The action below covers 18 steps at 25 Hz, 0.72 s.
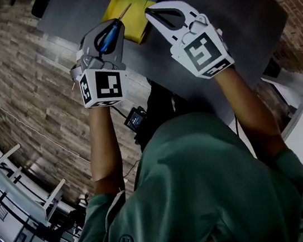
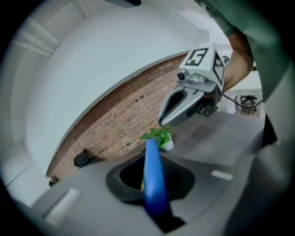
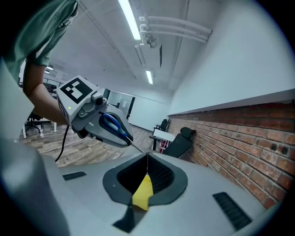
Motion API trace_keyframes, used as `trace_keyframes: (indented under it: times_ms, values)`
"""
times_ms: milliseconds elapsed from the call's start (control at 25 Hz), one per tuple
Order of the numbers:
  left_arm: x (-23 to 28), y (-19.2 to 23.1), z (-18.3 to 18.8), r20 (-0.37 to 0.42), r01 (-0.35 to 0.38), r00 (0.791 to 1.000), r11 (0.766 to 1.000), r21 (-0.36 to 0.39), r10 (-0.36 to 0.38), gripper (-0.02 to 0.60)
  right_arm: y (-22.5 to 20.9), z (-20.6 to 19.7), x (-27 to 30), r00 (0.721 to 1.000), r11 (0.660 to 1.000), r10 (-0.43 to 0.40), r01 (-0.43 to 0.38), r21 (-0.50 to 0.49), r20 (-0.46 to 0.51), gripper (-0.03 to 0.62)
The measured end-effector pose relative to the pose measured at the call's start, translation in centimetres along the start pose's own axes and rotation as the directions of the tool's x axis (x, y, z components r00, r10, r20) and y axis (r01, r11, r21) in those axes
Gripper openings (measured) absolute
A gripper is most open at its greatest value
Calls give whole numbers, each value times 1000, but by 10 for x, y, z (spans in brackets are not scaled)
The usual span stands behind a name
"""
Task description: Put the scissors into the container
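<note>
We saw the left gripper point(image 1: 119, 25) clamped on the scissors point(image 1: 109, 37) by their blue handles, the blades poking past the jaw tips toward the yellow container point(image 1: 138, 26) on the dark table point(image 1: 230, 4). The right gripper point(image 1: 150, 12) hung alongside, jaws closed tip to tip (yellow showed through their gap; whether they pinched it we could not tell).

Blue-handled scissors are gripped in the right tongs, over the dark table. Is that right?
Not quite: the left tongs grip the scissors, over the dark table. The head view shows it; the right tongs are shut, empty.
</note>
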<state>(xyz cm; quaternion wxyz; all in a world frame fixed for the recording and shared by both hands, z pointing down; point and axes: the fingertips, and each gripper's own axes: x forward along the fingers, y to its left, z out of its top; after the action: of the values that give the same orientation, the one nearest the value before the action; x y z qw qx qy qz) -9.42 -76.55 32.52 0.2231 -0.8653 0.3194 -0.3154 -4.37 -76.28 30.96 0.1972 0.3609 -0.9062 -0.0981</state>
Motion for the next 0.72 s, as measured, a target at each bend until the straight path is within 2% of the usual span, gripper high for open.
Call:
trace_keyframes:
  times_ms: [280, 560, 720]
  values:
    - [18, -8, -36, -39, 32, 999, 999, -32, -33, 35, -1, -16, 16, 999, 1000, 0, 0, 20, -41, 8]
    - [56, 6, -80, -75, 55, 995, 995, -83, -62, 35, -14, -38, 60, 995, 999, 28, -24, 47, -97, 8]
    - [76, -2, -112, -84, 63, 994, 993, -96, -71, 35, -4, -63, 85, 992, 997, 42, -34, 63, -123, 8]
